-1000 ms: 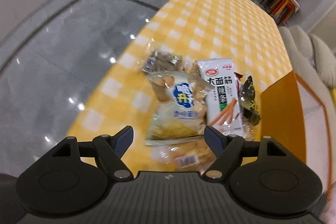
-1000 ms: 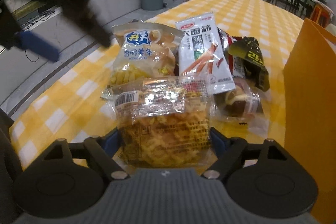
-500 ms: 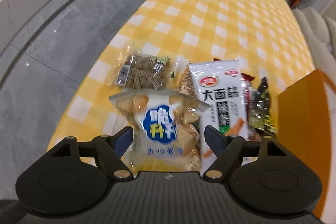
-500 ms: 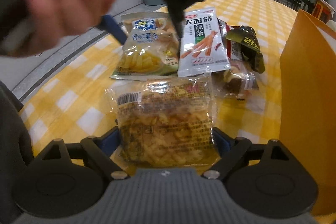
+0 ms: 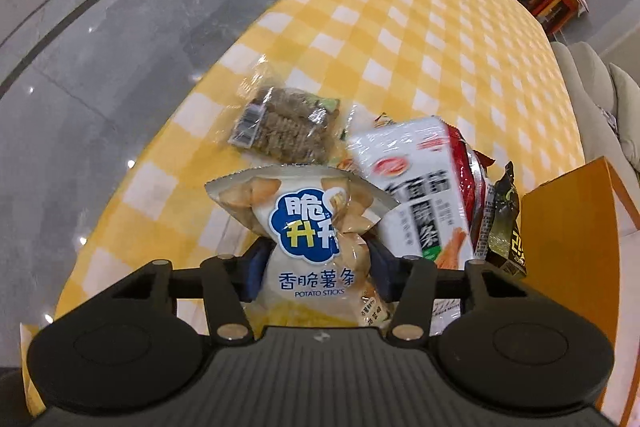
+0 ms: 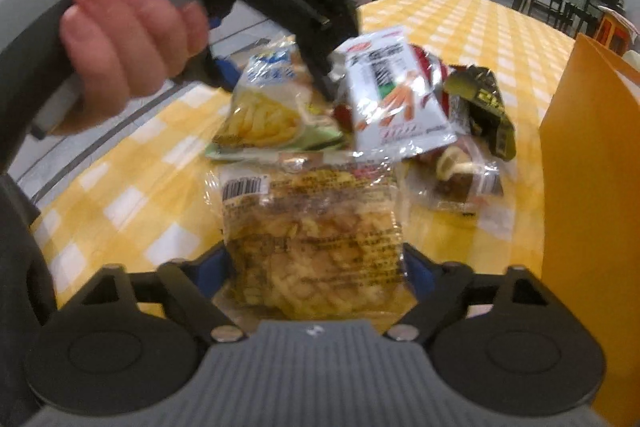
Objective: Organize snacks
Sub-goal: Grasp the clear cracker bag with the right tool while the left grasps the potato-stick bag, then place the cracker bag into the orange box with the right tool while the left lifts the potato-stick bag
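Observation:
My left gripper [image 5: 316, 271] is shut on the potato sticks bag [image 5: 312, 239], which also shows in the right wrist view [image 6: 268, 107]. My right gripper [image 6: 316, 279] is shut on a clear pack of yellow crisps [image 6: 316, 239], held just above the yellow checked table [image 5: 420, 27]. A white spicy strips packet [image 5: 416, 195] lies right of the potato sticks bag and shows in the right wrist view [image 6: 392, 99]. A dark green packet [image 5: 506, 223] lies beside it.
A clear pack of brown biscuits [image 5: 284, 127] lies farther along the table's left edge. An orange box [image 5: 568, 247] stands at the right, also in the right wrist view [image 6: 592, 195]. A small wrapped cake [image 6: 460, 179] lies near it. Grey floor lies left.
My left gripper came down over the potato sticks bag and closed on it. My right gripper kept its hold on the crisps pack and shifted slightly.

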Motion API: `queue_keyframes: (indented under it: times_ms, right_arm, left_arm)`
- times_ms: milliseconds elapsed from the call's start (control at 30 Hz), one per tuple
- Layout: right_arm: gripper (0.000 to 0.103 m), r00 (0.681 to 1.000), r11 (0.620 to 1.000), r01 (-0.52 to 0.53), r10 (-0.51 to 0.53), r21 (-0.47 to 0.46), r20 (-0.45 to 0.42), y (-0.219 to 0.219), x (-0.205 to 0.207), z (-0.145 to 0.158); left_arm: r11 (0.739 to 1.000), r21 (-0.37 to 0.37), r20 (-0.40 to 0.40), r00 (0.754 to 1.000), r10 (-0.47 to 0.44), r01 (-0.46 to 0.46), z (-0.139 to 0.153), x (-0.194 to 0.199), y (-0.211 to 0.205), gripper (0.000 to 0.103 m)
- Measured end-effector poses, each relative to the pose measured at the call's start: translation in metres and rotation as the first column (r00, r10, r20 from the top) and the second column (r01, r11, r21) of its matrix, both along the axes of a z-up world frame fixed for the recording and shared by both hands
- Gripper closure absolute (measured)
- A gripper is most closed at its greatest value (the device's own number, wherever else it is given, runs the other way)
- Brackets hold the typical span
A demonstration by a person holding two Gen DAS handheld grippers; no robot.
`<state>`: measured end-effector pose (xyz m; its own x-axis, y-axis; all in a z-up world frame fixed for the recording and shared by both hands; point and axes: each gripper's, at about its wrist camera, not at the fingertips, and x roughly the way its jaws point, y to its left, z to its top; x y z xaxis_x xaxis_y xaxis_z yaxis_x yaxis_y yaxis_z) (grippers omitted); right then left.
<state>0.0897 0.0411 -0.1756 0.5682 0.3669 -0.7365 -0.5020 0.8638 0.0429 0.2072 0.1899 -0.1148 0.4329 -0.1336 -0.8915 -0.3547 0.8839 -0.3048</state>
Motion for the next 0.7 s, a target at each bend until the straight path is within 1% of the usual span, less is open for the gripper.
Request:
queue_keyframes:
  times_ms: [67, 167, 267, 367, 433, 500, 567, 600, 700]
  right_arm:
    - [0.026, 1.0, 1.0, 0.02, -0.021, 0.009, 0.007, -0.001, -0.001, 0.0]
    - [0.028, 1.0, 1.0, -0.003, 0.003, 0.011, 0.019, 0.0, -0.005, 0.003]
    - [0.028, 0.998, 1.0, -0.011, 0.01, 0.019, 0.055, 0.0, -0.009, 0.012]
    - [0.028, 0.997, 0.999, -0.009, 0.006, 0.039, 0.075, -0.001, -0.012, 0.022]
    - [0.028, 0.996, 0.998, -0.003, -0.002, 0.059, 0.085, -0.003, -0.014, 0.031]
    - [0.028, 0.995, 0.997, 0.01, -0.018, 0.08, 0.103, -0.007, -0.017, 0.04]
    - [0.028, 0.99, 0.99, 0.023, -0.042, 0.139, 0.138, -0.016, -0.02, 0.051]
    - [0.028, 0.987, 0.986, 0.027, -0.053, 0.168, 0.152, -0.021, -0.022, 0.058]
    - [0.028, 0.977, 0.98, 0.043, -0.082, 0.196, 0.195, -0.031, -0.025, 0.077]
  left_arm:
    - [1.0, -0.01, 0.002, 1.0, 0.007, -0.007, 0.003, -0.003, 0.002, 0.046]
    - [1.0, 0.004, 0.03, 1.0, 0.003, -0.003, 0.014, -0.013, 0.002, 0.046]
    - [1.0, 0.007, 0.04, 0.999, 0.001, -0.002, 0.027, -0.023, 0.003, 0.046]
    - [1.0, 0.027, 0.063, 0.998, -0.002, 0.0, 0.043, -0.032, 0.004, 0.046]
    - [0.999, 0.031, 0.094, 0.996, -0.011, 0.008, 0.055, -0.037, 0.004, 0.046]
    - [1.0, 0.003, 0.143, 0.99, -0.02, 0.02, 0.07, -0.043, 0.005, 0.046]
    - [1.0, -0.015, 0.184, 0.983, -0.018, 0.021, 0.085, -0.049, 0.006, 0.046]
    - [1.0, -0.015, 0.207, 0.978, -0.017, 0.021, 0.094, -0.053, 0.005, 0.046]
    - [1.0, -0.015, 0.282, 0.959, -0.018, 0.023, 0.119, -0.064, 0.001, 0.046]
